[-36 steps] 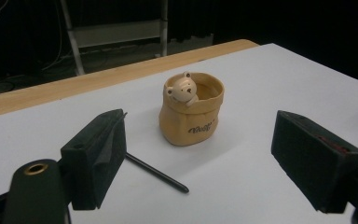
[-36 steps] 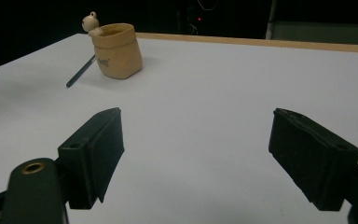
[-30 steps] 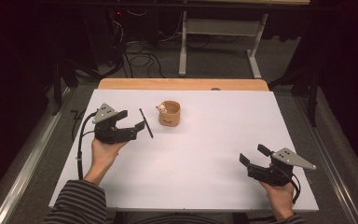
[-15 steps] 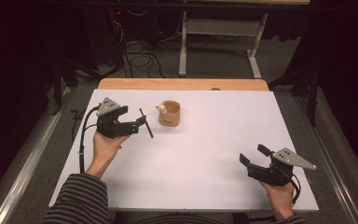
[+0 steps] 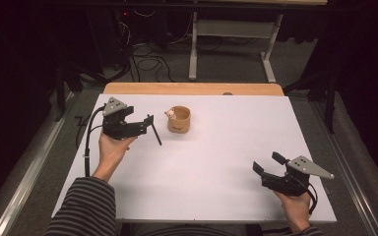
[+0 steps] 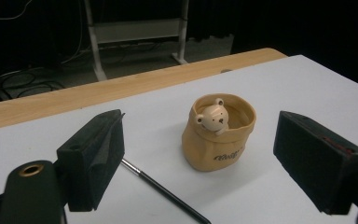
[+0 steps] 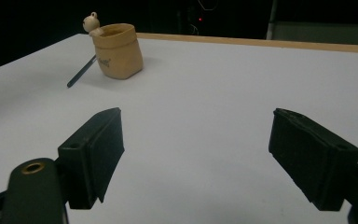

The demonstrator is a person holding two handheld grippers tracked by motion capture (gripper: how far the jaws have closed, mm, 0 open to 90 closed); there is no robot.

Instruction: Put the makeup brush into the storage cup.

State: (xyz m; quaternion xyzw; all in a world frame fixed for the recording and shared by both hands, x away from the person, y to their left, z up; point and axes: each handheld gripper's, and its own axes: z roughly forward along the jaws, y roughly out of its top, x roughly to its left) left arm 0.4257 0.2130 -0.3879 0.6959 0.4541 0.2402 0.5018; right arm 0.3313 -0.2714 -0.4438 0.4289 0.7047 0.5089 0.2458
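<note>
Left hand-held gripper (image 5: pixel 150 125) jaws spread wide, nothing between them, aimed at tan bear pot (image 5: pixel 178 119) standing upright on white worktop (image 5: pixel 216 162), near far edge. Thin black brush (image 6: pixel 163 192) lies flat just beside pot. Right hand-held gripper (image 5: pixel 267 165) also spread, empty, well apart at near right.

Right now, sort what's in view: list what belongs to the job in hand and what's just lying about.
In the job:
- bear pot, framed by the left gripper with jaws open
- thin black brush lying beside the pot

Lying about:
- right gripper, idle, jaws open
- floor cables
- metal stand beyond the table
</note>
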